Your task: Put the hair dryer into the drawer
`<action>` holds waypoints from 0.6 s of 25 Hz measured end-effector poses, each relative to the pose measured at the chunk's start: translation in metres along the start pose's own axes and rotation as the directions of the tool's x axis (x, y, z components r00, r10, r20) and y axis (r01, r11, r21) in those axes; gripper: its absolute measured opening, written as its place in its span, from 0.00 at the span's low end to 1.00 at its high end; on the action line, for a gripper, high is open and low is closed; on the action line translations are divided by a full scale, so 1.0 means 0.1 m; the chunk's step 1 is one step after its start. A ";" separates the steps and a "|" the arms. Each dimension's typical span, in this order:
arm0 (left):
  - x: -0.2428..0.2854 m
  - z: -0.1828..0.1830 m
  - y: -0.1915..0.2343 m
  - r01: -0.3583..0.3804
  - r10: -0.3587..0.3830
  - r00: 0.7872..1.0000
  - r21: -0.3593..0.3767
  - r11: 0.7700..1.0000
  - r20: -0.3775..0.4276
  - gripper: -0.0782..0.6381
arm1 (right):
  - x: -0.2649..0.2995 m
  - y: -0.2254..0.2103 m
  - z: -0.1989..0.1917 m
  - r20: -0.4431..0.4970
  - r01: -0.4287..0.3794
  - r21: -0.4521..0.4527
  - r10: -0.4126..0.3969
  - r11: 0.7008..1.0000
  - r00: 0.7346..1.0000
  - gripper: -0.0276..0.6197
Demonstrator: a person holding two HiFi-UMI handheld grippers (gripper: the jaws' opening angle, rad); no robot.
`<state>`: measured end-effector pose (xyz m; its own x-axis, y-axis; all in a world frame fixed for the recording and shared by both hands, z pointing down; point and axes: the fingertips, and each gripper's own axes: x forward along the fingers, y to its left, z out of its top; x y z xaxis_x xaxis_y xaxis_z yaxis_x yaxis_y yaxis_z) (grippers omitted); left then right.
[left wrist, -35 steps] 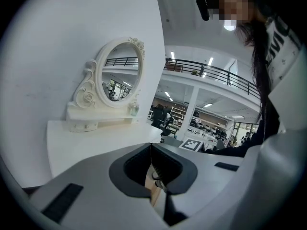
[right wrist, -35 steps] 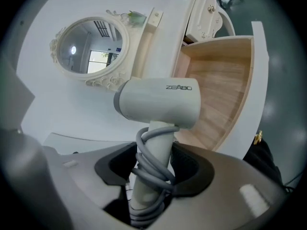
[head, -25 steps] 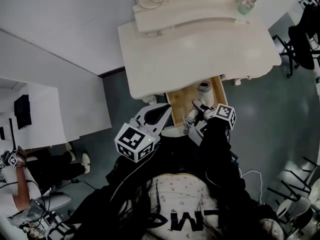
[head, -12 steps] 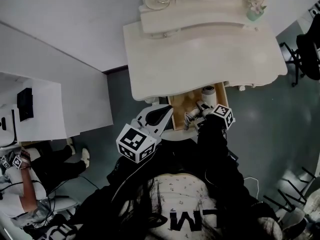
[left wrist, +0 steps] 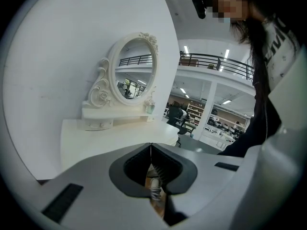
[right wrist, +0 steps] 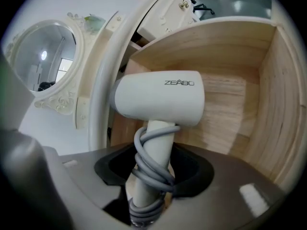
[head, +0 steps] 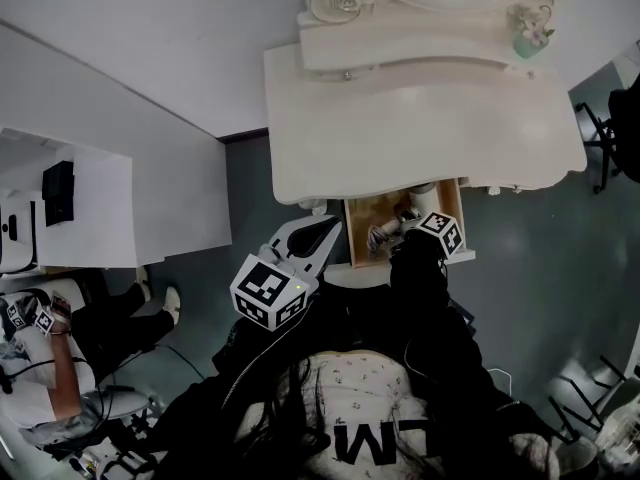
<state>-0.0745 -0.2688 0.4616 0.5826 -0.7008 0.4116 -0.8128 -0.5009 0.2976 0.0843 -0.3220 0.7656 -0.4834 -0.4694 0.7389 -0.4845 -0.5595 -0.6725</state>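
A white hair dryer (right wrist: pixel 160 98) with its grey cord wound round the handle hangs inside the open wooden drawer (right wrist: pixel 268 99); my right gripper (right wrist: pixel 149 186) is shut on the handle. From the head view the drawer (head: pixel 358 230) stands pulled out under the dressing table's front edge, with the hair dryer (head: pixel 423 200) and right gripper (head: pixel 392 228) in it. My left gripper (head: pixel 325 231) hovers just left of the drawer, jaws together and holding nothing. In the left gripper view the left gripper (left wrist: pixel 151 145) points over the table top.
The white dressing table (head: pixel 420 118) carries an oval mirror (left wrist: pixel 136 66) and a small green vase (head: pixel 531 34) at its back. A white wall runs along the left. Another person (head: pixel 45 368) sits at the lower left beside a white desk (head: pixel 90 208).
My right gripper has sunk with the hair dryer, from above the drawer's front down into the drawer. The left gripper has kept its place beside the drawer.
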 end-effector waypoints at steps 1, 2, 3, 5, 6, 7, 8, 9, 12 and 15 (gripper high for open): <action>-0.01 0.00 0.01 -0.006 0.006 1.000 -0.001 1.000 0.001 0.11 | 0.04 0.00 -0.02 -0.005 0.004 -0.008 -0.004 1.000 1.000 0.39; -0.02 0.00 0.03 -0.012 0.012 1.000 -0.002 1.000 0.001 0.11 | 0.07 0.00 -0.04 -0.010 0.008 -0.014 -0.008 1.000 1.000 0.39; -0.03 0.00 0.04 -0.018 0.018 1.000 -0.004 1.000 0.002 0.11 | 0.10 -0.01 -0.06 -0.014 0.012 -0.019 -0.012 1.000 1.000 0.39; -0.05 -0.01 0.06 -0.028 0.028 1.000 -0.007 1.000 0.000 0.11 | 0.15 -0.03 -0.09 -0.021 0.021 -0.035 -0.021 0.999 1.000 0.39; -0.06 -0.02 0.07 -0.033 0.033 0.999 -0.009 0.999 -0.002 0.11 | 0.17 -0.05 -0.10 -0.023 0.026 -0.044 -0.027 0.999 0.999 0.39; -0.07 -0.03 0.08 -0.037 0.037 0.999 -0.012 0.999 -0.003 0.11 | 0.19 -0.07 -0.10 -0.023 0.031 -0.049 -0.033 0.998 0.999 0.39; -0.08 -0.04 0.10 -0.042 0.042 0.999 -0.014 0.999 -0.003 0.11 | 0.20 -0.10 -0.10 -0.023 0.037 -0.045 -0.038 0.998 0.999 0.39; -0.09 -0.04 0.11 -0.047 0.047 0.999 -0.017 0.999 -0.003 0.11 | 0.21 -0.13 -0.10 -0.022 0.041 -0.026 -0.042 0.999 0.999 0.38; -0.14 -0.06 0.15 -0.062 0.062 0.998 -0.025 0.998 -0.005 0.11 | 0.24 -0.24 -0.09 -0.022 0.049 0.064 -0.048 0.997 0.999 0.38; -0.18 -0.06 0.17 -0.069 0.069 0.998 -0.030 0.997 -0.003 0.11 | 0.24 -0.26 -0.08 -0.017 0.049 0.074 -0.047 0.996 0.999 0.38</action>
<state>-0.0985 -0.2615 0.4645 0.5249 -0.7324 0.4337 -0.8508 -0.4356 0.2939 0.0791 -0.3136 0.8004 -0.4724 -0.4306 0.7690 -0.4518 -0.6309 -0.6308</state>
